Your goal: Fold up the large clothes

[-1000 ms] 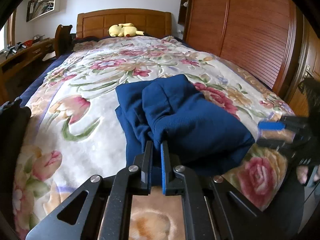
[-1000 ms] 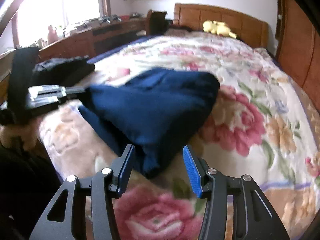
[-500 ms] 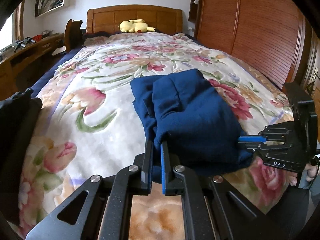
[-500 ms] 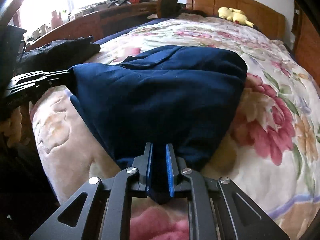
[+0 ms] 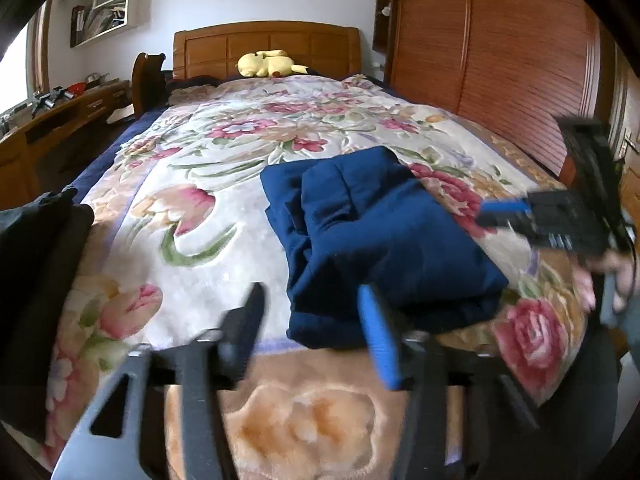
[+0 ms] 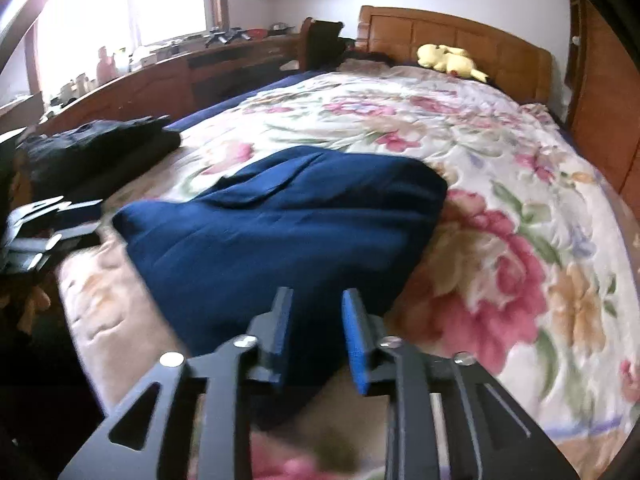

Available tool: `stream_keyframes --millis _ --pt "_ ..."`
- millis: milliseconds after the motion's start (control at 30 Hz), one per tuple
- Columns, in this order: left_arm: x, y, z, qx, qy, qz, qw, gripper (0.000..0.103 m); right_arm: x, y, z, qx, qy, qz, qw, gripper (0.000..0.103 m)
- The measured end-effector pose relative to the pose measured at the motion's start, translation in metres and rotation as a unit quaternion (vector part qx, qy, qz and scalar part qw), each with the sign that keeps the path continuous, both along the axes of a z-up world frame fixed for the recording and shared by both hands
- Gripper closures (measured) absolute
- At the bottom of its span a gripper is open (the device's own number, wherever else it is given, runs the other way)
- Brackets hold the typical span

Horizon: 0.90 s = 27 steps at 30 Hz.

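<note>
dark clothes (image 5: 36, 280): black heap at the left edge of the bed, near the foot; looks loosely piled, not neatly squared; judged a separate item, possibly waiting its turn; cannot tell for sure

left gripper (image 5: 312, 316): jaws opening, already wide; blurred; nothing pressed between the pads; the near left corner of the garment lies just ahead, between the fingers' line but free of them

blue garment (image 5: 384, 236): navy, bulky; lies on the floral blanket (image 5: 192, 184) near the foot of the bed, right of centre; doubled over into a thick compact packet with a smaller flap on top; layers at the near left edge sit a bit uneven; judged folded, or very nearly

right gripper (image 6: 316, 332): jaws opening, at a moderate gap; the near edge of the garment sits between the fingers, pads not seen to press on it; in the left view it stands off the packet's right side, hand behind it

progress: fold of the blue piece judged done, both claws letting go; left to do, as a guess: tidy the ragged left edge, move the packet aside, then the dark heap

plush toy (image 5: 270, 64): yellow, at the headboard; not part of the job
</note>
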State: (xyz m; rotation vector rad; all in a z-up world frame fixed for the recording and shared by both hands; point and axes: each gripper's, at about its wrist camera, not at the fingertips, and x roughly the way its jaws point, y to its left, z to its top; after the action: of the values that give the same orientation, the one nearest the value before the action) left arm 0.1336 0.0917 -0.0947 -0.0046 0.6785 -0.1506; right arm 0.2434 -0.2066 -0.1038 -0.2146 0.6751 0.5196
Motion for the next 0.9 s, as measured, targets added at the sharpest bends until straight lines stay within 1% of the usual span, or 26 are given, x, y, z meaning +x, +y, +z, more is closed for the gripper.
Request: stream_keyframes --millis 33,100,133,300,400,500,600,667,800,900 --pt "0.0 -0.001 -0.001 0.004 0.0 0.002 1.0 0.031 0.01 -0.002 -0.001 -0.003 0.003 -0.004 1.0 0.056" --pt "0.0 -0.002 -0.005 0.012 0.005 0.003 0.9999 0.025 0.03 -0.004 -0.004 -0.007 0.011 -0.008 1.0 0.053" --pt "0.0 -0.002 -0.007 0.013 0.007 0.004 0.9999 0.025 0.041 -0.004 -0.006 -0.012 0.014 -0.012 1.0 0.05" --pt "0.005 0.003 -0.021 0.016 0.028 0.015 0.9994 0.025 0.095 0.009 -0.019 -0.043 0.022 -0.029 0.998 0.042" --pt "0.008 0.006 -0.027 0.014 0.038 0.02 0.999 0.025 0.124 0.014 -0.024 -0.043 0.034 -0.042 0.998 0.036" --pt "0.012 0.009 -0.033 0.005 0.047 0.022 0.9986 0.025 0.146 0.012 -0.029 -0.031 0.049 -0.059 0.997 0.03" --pt "0.013 0.012 -0.037 -0.007 0.051 0.027 0.9983 0.025 0.173 0.012 -0.037 -0.027 0.068 -0.074 0.995 0.028" --pt "0.015 0.013 -0.039 -0.018 0.052 0.025 0.9982 0.025 0.189 0.012 -0.043 -0.016 0.084 -0.078 0.993 0.026" --pt "0.018 0.011 -0.042 -0.033 0.058 0.013 0.9976 0.025 0.209 0.012 -0.054 0.012 0.112 -0.085 0.99 0.019" --pt "0.021 0.006 -0.046 -0.037 0.066 0.009 0.9971 0.029 0.219 0.01 -0.061 0.035 0.129 -0.087 0.987 0.018"
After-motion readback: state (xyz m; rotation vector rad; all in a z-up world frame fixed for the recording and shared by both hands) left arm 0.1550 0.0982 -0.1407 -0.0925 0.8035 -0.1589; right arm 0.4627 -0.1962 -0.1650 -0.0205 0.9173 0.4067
